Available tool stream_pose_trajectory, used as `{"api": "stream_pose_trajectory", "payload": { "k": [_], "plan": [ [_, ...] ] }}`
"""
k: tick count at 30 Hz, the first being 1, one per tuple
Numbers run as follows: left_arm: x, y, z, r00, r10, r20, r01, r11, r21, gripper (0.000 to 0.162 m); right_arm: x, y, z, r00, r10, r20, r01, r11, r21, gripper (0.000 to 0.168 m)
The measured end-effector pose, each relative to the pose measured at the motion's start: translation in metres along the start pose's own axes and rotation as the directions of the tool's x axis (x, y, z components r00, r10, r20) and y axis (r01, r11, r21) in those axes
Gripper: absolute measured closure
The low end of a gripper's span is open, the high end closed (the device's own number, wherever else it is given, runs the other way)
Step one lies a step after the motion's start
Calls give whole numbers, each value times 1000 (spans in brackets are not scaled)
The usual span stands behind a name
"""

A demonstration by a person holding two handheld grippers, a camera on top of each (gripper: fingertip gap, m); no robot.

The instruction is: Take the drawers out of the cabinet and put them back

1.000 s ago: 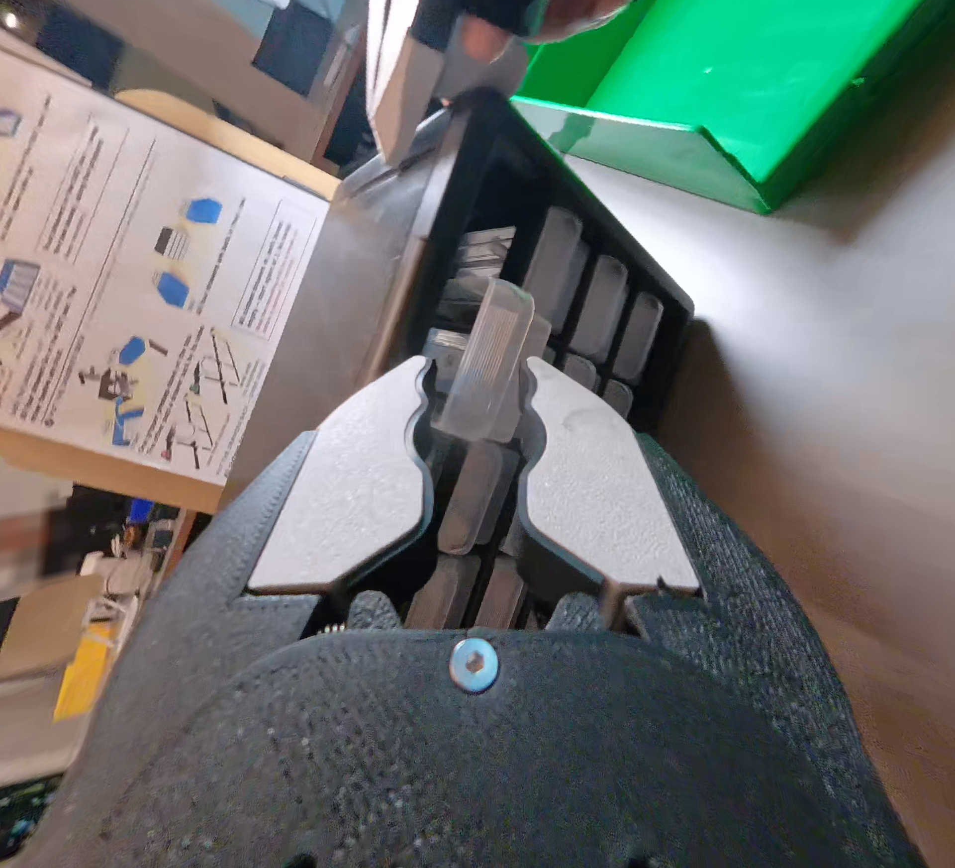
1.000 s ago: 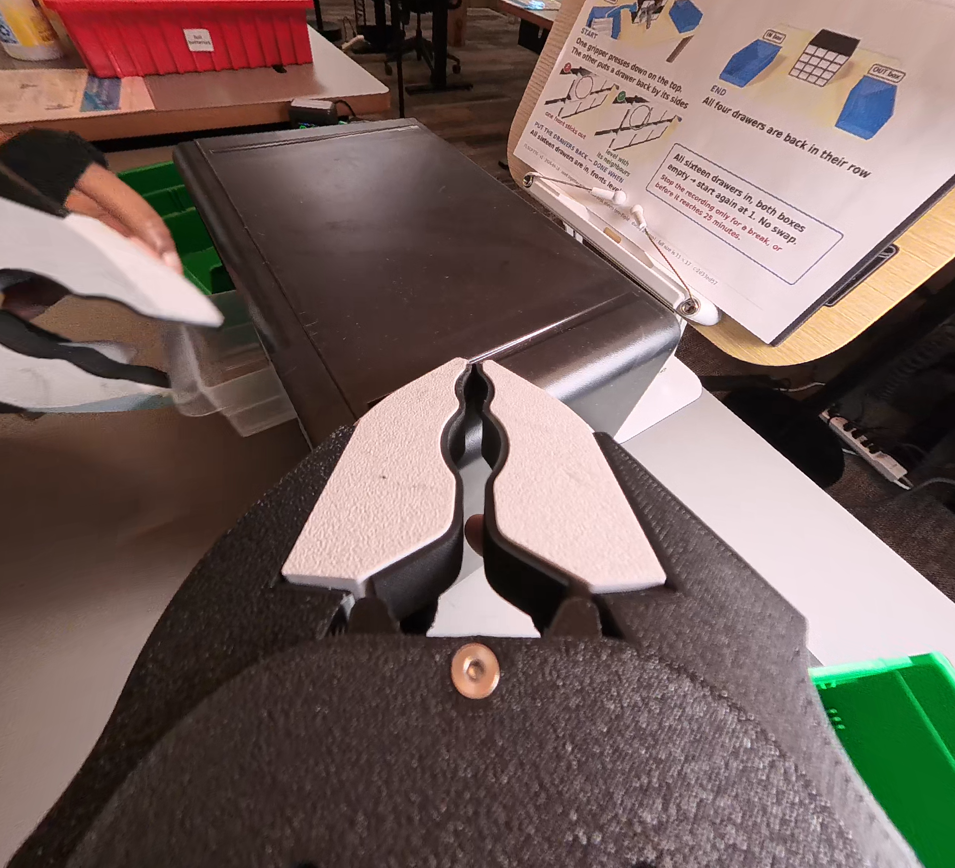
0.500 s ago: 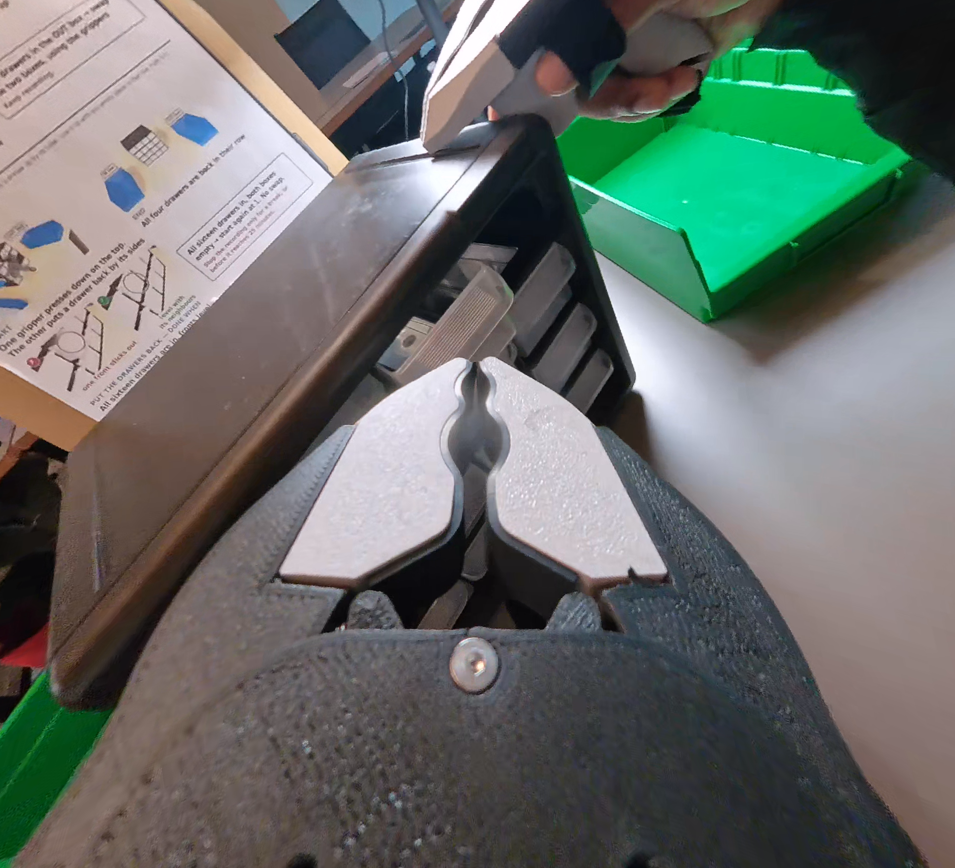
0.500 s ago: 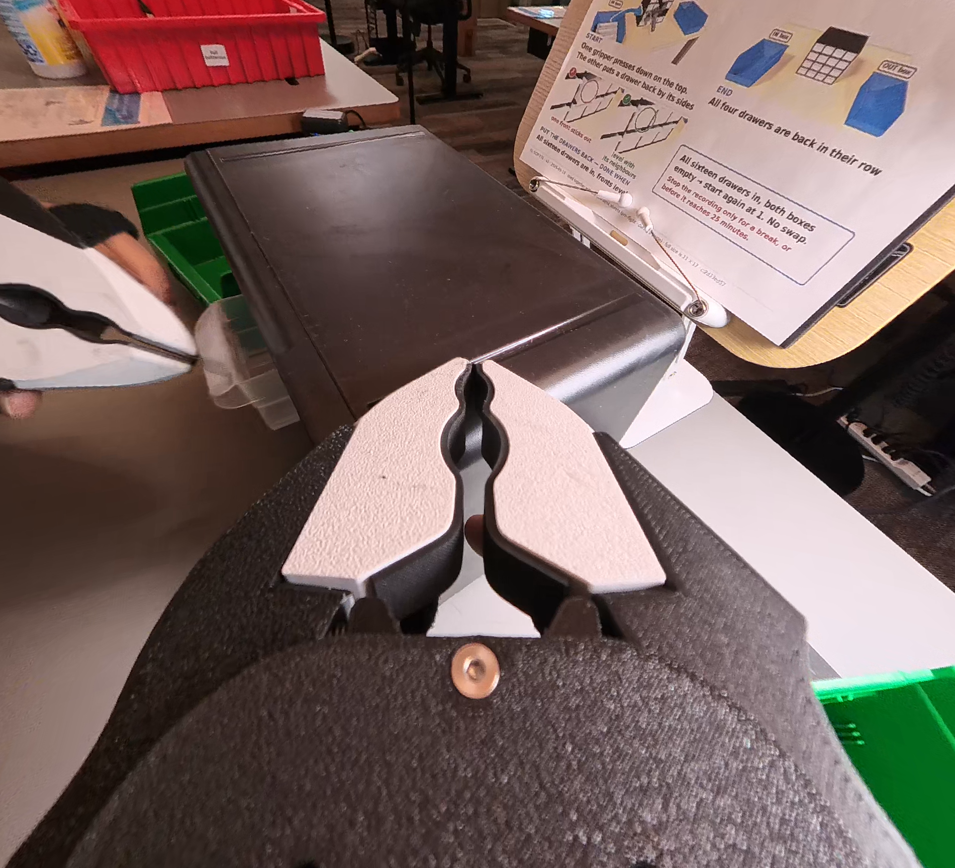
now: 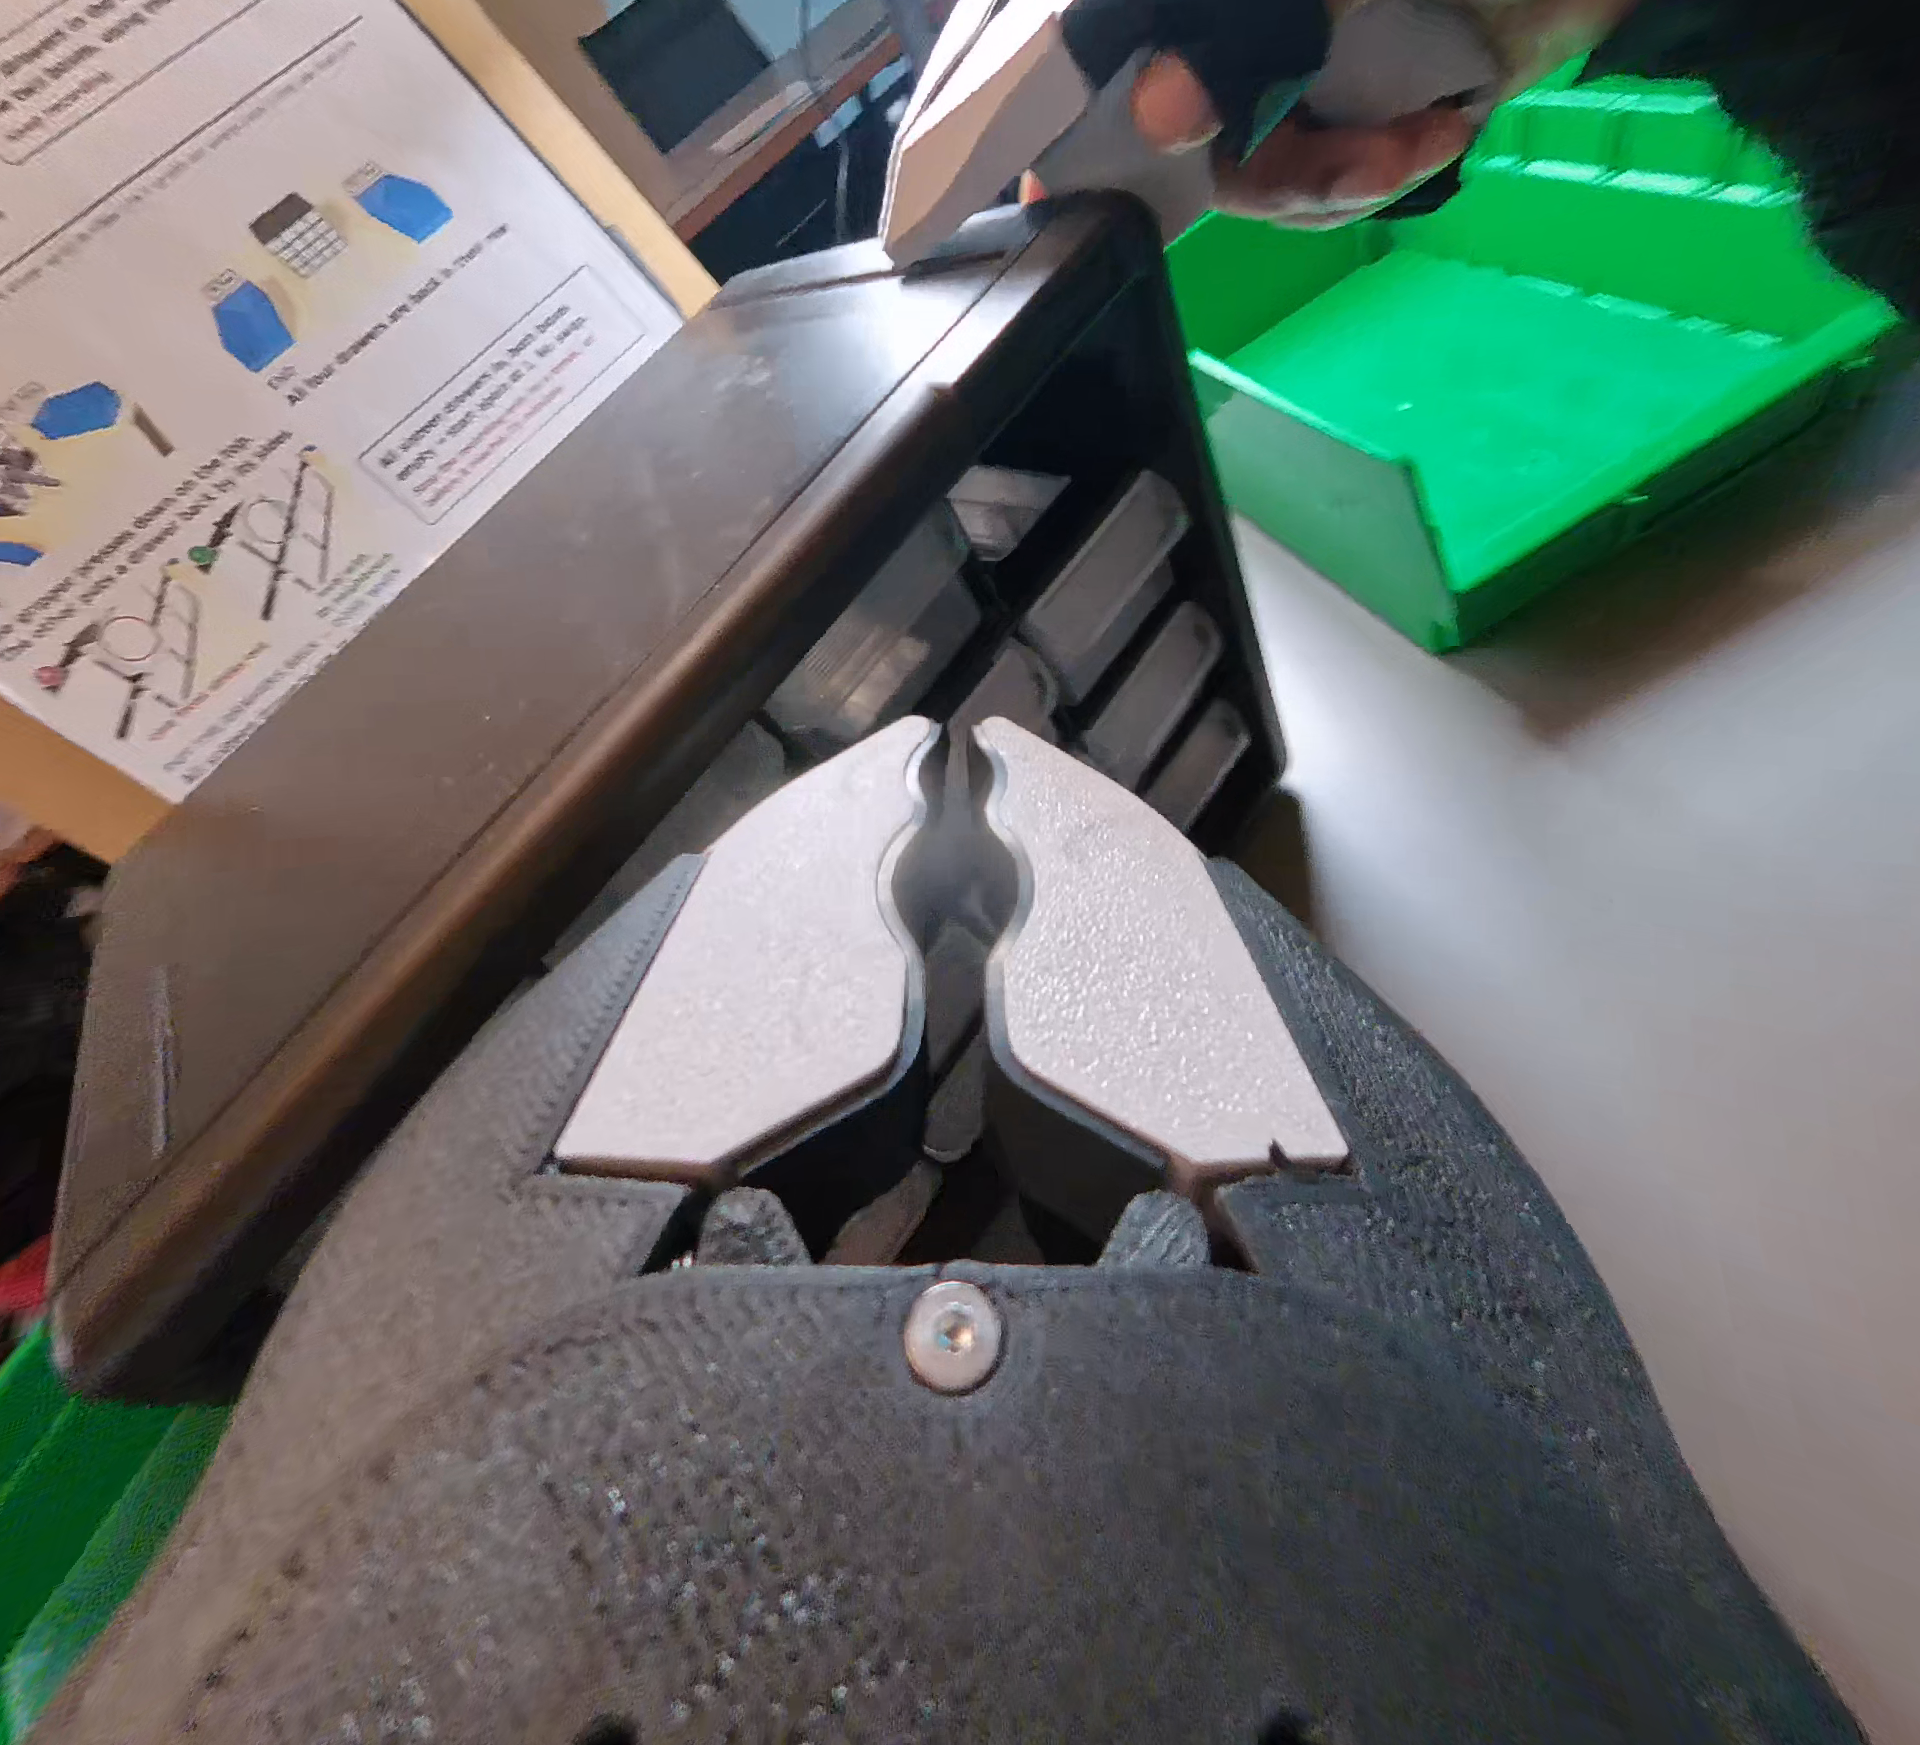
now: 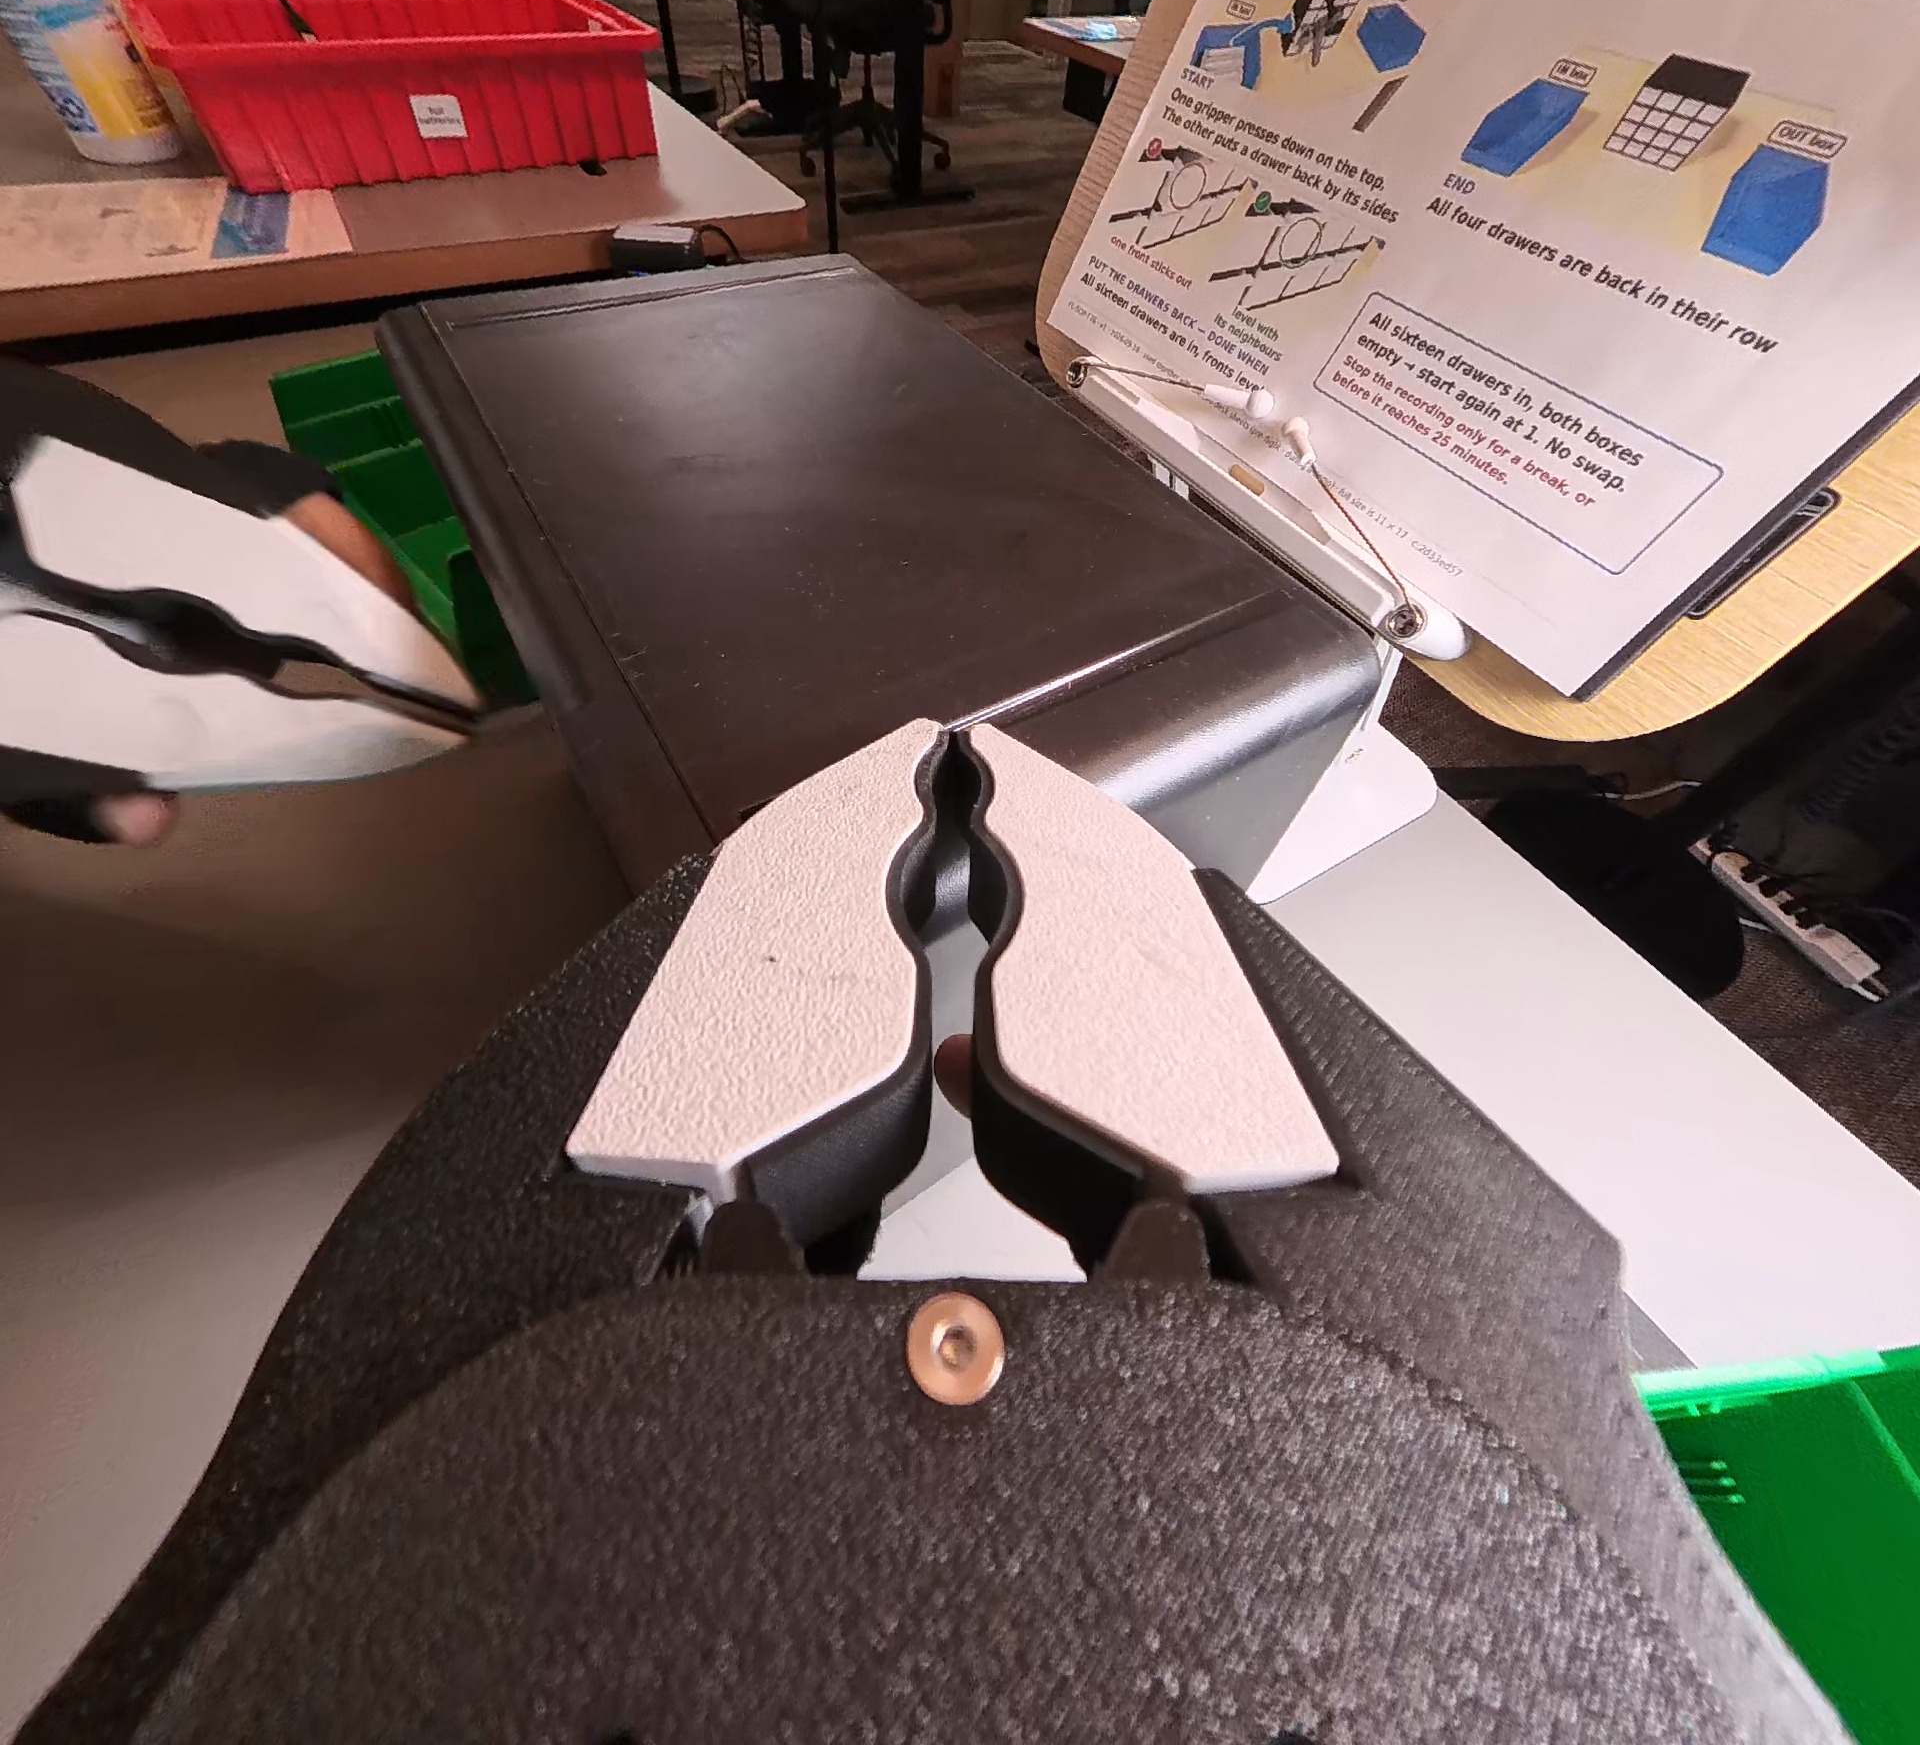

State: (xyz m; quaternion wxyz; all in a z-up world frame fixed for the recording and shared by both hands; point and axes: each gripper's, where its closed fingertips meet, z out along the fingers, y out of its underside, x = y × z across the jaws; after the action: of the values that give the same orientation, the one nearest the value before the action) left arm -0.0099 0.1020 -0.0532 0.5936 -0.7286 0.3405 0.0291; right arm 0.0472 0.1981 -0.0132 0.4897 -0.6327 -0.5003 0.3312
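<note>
The black cabinet (image 5: 582, 615) stands on the table with several clear drawers (image 5: 1107, 594) in its front. One clear drawer (image 5: 883, 635) in an upper row stands slightly proud of its neighbours. My left gripper (image 5: 956, 741) is shut and empty, its tips right in front of that drawer. It shows blurred at the left of the right wrist view (image 6: 457, 713). My right gripper (image 6: 951, 739) is shut and rests on the cabinet top (image 6: 831, 500) near its right end. It also shows in the left wrist view (image 5: 935, 230).
An open green bin (image 5: 1507, 407) stands right of the cabinet, also low in the right wrist view (image 6: 1818, 1487). Another green bin (image 6: 384, 469) stands at the cabinet's left end. An instruction board (image 6: 1507, 241) stands behind. Red bins (image 6: 395, 95) sit on a far table.
One second ago my left gripper held a clear drawer that stuck far out of the cabinet. It let go, shut, and the drawer is now almost fully in. The right gripper stayed put.
</note>
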Motion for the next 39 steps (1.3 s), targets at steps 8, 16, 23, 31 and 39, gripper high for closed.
{"api": "stream_pose_trajectory", "payload": {
  "k": [8, 16, 23, 31, 39],
  "plan": [
    [-107, -18, -83, 992, -118, 34, 114, 988, 104, 153, 0, 0, 0, 1000, 16, 14, -16, 1000, 10, 168],
    [-278, 129, -98, 964, -108, 242, 198, 901, -386, 132, 0, 0, 0, 1000, 18, 9, -18, 1000, 8, 168],
    [-296, 285, -96, 995, 52, 84, 37, 585, -810, 126, 0, 0, 0, 999, 28, 15, -28, 1000, 13, 168],
    [-293, 349, -72, 982, 185, -44, -112, 374, -920, 127, 0, 0, 0, 999, 41, 34, -42, 999, 26, 168],
    [-278, 349, -78, 973, 191, -130, -181, 280, -943, 157, 0, 0, 1, 998, 44, 44, -45, 999, 31, 168]
  ]
}}
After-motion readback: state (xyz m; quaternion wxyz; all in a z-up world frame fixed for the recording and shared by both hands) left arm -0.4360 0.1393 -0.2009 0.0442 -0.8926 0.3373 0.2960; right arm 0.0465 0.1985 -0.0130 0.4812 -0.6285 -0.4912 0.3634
